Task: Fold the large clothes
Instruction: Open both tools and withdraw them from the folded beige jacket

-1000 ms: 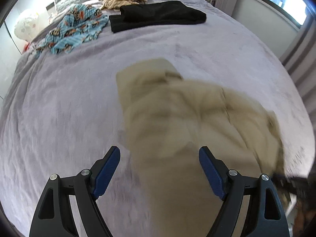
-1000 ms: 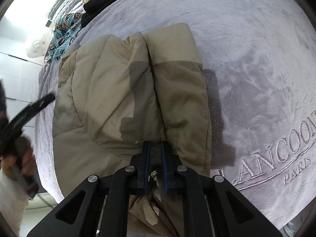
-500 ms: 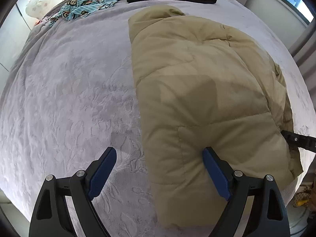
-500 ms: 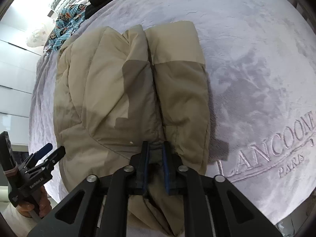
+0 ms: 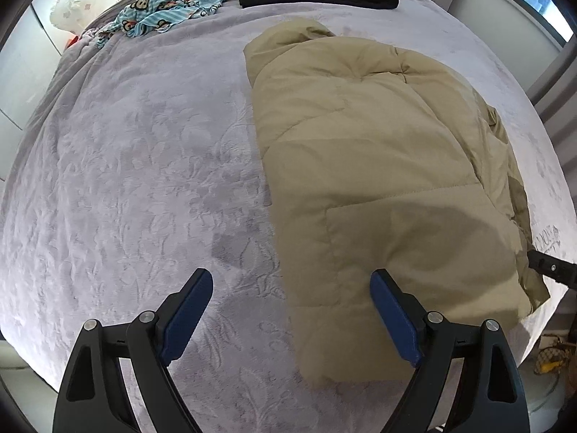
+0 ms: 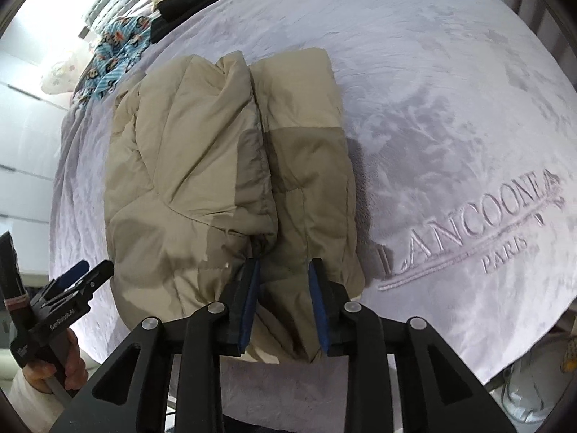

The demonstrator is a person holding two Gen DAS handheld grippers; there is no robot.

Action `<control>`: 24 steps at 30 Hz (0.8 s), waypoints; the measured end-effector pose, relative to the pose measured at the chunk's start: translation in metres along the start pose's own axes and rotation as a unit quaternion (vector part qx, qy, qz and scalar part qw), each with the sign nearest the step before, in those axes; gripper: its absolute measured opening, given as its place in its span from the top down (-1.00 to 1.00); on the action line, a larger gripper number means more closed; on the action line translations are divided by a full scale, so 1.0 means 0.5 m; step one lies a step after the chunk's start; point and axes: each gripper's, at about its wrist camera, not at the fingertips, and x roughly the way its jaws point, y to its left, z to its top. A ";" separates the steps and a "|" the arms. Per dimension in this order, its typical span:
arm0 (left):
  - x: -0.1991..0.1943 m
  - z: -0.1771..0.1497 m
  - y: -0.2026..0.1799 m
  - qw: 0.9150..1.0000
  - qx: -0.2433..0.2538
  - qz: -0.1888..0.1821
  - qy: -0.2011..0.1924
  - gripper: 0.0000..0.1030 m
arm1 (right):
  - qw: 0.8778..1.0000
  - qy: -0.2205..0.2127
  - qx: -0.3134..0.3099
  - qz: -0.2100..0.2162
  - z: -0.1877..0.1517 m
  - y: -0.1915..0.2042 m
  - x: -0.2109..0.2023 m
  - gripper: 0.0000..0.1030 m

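A puffy, quilted khaki jacket (image 6: 223, 166) lies folded lengthwise on the lilac plush bedspread (image 5: 126, 166) embroidered "LANCOONE PARIS". The right gripper (image 6: 285, 288), jaws just opening, straddles its near hem unclamped; the left gripper (image 5: 292, 310) gapes wide, empty.

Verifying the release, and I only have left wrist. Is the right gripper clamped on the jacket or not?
Observer: No. The right gripper has just been opening its jaws. The jacket's near edge sits between the pads and looks loose, not pinched.
Operator: Is the right side folded in?
Observer: Yes. A long folded panel lies along that side, tight against the main body, with a crease between them.
Operator: What's right of it?
Observer: The blanket, with embroidered lettering close to the jacket's near corner. It starts LANCOON, with PARIS under it.
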 end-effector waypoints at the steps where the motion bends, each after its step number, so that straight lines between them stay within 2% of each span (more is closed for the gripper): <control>1: -0.002 -0.003 0.002 1.000 0.000 -0.001 0.000 -0.74 | 1.000 -0.002 0.004 -0.002 -0.002 0.003 -0.003 0.39; 8: -0.017 -0.021 0.029 1.000 0.008 -0.007 -0.001 -0.75 | 0.999 -0.031 0.015 -0.021 -0.019 0.037 -0.025 0.37; 10: -0.025 -0.026 0.040 1.000 0.011 -0.010 -0.003 -0.80 | 0.999 -0.035 0.021 -0.020 -0.023 0.043 -0.026 0.16; 11: -0.028 -0.027 0.047 1.000 0.010 -0.016 -0.001 -1.00 | 0.999 -0.037 0.024 -0.022 -0.027 0.047 -0.028 0.03; 19: -0.040 -0.036 0.068 1.000 0.016 -0.023 -0.005 -1.00 | 0.997 -0.058 0.023 -0.036 -0.043 0.083 -0.050 -0.08; 24: -0.033 -0.023 0.077 1.000 0.010 -0.023 0.000 -1.00 | 0.996 -0.072 0.023 -0.045 -0.029 0.076 -0.069 -0.38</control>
